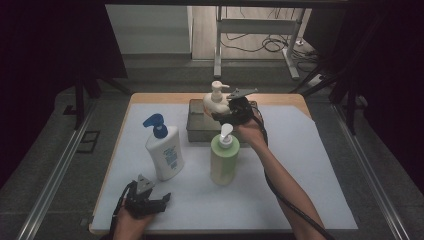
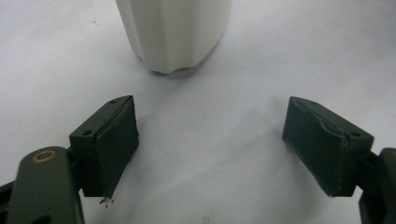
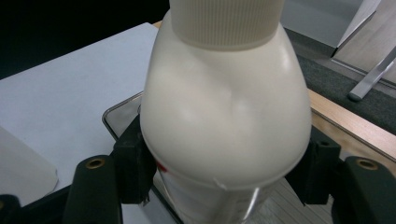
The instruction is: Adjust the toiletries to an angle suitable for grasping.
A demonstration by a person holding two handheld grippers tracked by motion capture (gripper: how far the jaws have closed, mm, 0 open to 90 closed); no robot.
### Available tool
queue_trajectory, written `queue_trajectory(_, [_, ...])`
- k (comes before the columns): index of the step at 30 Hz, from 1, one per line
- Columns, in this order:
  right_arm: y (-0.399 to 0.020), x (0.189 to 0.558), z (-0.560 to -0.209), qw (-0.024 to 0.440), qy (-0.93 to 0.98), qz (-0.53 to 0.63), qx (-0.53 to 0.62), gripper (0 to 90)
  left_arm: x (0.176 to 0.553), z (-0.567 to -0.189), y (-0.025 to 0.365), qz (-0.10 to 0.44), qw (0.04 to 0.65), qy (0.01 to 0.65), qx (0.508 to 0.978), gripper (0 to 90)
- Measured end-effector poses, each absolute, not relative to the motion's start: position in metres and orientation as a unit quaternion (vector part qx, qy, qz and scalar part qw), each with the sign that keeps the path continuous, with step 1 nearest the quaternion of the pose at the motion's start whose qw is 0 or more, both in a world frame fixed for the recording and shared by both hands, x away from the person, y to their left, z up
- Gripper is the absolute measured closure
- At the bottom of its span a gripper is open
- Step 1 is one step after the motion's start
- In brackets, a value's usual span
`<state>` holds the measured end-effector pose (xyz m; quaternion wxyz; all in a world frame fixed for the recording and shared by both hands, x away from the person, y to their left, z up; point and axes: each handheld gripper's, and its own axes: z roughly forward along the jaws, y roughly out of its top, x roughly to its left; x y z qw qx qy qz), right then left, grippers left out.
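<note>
The cream pump bottle is clamped between the right gripper's fingers over the metal tray; setting down and release are judged outstanding. The left gripper is spread wide, nothing between its fingers, short of the white bottle

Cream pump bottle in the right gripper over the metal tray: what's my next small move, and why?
Probably lower it straight down into the metal tray. The right gripper clamps the cream pump bottle at its shoulder, upright above the tray, whose rim shows beneath it. Whether its base has touched down cannot be told.
</note>
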<state>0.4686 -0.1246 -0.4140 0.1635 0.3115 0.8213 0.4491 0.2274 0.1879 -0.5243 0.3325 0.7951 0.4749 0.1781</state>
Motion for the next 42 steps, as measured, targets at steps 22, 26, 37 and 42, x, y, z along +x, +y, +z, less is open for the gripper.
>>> queue_trajectory(22, [-0.161, 0.443, -0.411, 0.149, 0.827, 0.448, 0.307, 44.5, 0.227, -0.524, 0.188, 0.178, 0.333, 0.475, 0.795, 17.8])
queue_trajectory(26, [-0.168, 0.441, -0.410, 0.159, 0.825, 0.443, 0.313, 51.1, 0.227, -0.524, 0.188, 0.178, 0.333, 0.475, 0.795, 17.8])
queue_trajectory(37, [-0.181, 0.455, -0.418, 0.166, 0.819, 0.428, 0.346, 73.6, 0.227, -0.524, 0.188, 0.178, 0.333, 0.475, 0.795, 17.8])
queue_trajectory(42, [-0.174, 0.462, -0.422, 0.167, 0.820, 0.423, 0.349, 84.5, 0.227, -0.524, 0.188, 0.178, 0.333, 0.475, 0.795, 17.8])
